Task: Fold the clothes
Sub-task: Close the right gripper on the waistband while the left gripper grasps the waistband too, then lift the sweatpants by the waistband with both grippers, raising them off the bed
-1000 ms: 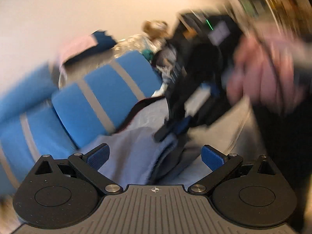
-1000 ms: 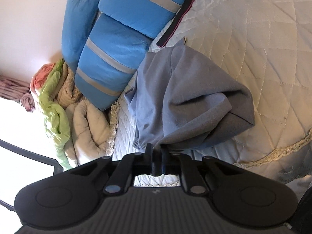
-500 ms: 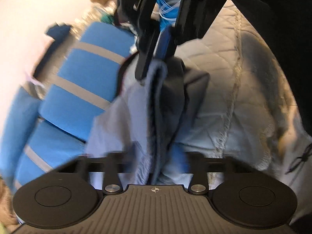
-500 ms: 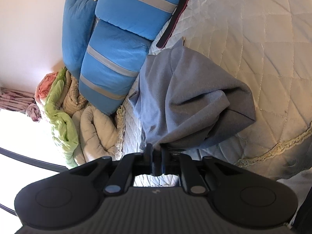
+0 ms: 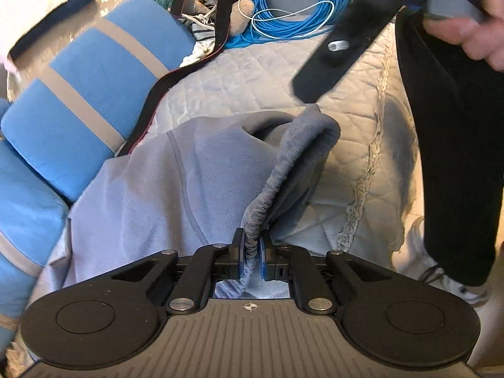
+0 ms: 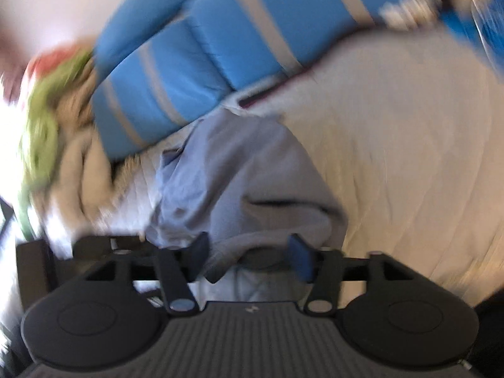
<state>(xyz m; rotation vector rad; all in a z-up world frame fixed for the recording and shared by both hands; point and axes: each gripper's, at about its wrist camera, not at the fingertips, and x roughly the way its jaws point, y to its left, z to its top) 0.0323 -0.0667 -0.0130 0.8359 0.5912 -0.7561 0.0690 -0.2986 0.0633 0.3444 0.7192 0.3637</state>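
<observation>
A grey fleece garment (image 5: 176,182) lies bunched on the quilted bedspread (image 5: 258,75). My left gripper (image 5: 252,239) is closing, and its blue pads press on the garment's thick folded edge, which runs up from the jaws. In the right wrist view, which is blurred, the same garment (image 6: 252,173) lies just ahead. My right gripper (image 6: 249,252) is opening, its pads wide apart, with the garment's near edge lying loose between and below them. In the left wrist view, that right gripper (image 5: 334,63) appears blurred at the top right, held by a hand (image 5: 466,28).
Blue cushions with grey stripes (image 5: 88,88) line the bed's left side, a dark strap (image 5: 157,88) along them. A coil of blue cable (image 5: 293,9) lies at the back. A person's dark trouser leg (image 5: 456,157) stands right. Green and beige blankets (image 6: 44,132) are piled beyond the cushions.
My left gripper went from open to shut on the garment's edge. My right gripper let go of the garment, opened, lifted and rolled; the cloth now rests on the bed.
</observation>
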